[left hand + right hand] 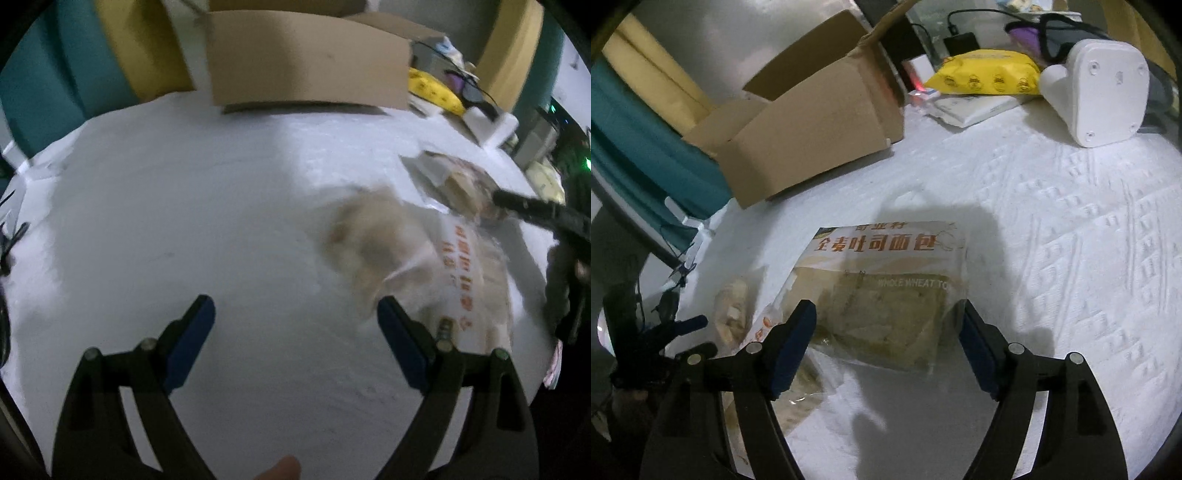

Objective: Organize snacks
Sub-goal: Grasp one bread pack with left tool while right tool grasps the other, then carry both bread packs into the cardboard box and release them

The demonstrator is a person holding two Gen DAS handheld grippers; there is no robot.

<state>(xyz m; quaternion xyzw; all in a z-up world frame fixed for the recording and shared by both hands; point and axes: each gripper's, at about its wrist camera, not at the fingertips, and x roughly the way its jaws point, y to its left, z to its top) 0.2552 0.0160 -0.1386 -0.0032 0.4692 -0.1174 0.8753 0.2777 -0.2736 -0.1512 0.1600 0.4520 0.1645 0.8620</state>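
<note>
The table (1071,229) wore a white bumpy cloth. Teal and yellow chairs (74,74) stood past its far edge. The wall (701,29) behind was pale. The light was dim, with dark shadows.

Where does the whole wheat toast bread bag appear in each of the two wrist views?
Left wrist: the toast bag lies at the right, blurred, under the right gripper's finger.
Right wrist: it lies at centre, between open jaws.
Shared landmark: the cardboard box behind it.
</note>
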